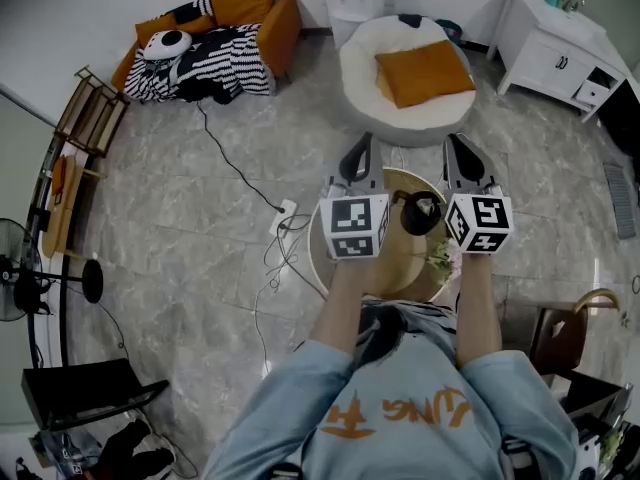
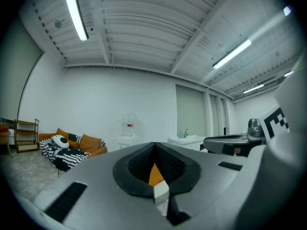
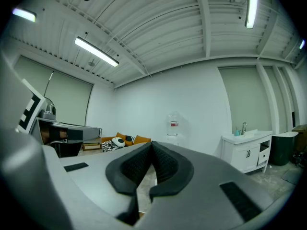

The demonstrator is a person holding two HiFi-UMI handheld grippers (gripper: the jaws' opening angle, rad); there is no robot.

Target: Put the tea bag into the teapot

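I've got two grippers held level above the round counter (image 1: 316,253), aimed out at the room rather than down, which looks like a ready stance to me. On the left gripper (image 1: 362,156) the fingers are pressed together with nothing in them. The right gripper (image 1: 458,153) is the same, closed and empty. One black teapot (image 1: 420,214) sits between them. I can't spot any tea bag. Beyond is one white pouf (image 1: 360,73).
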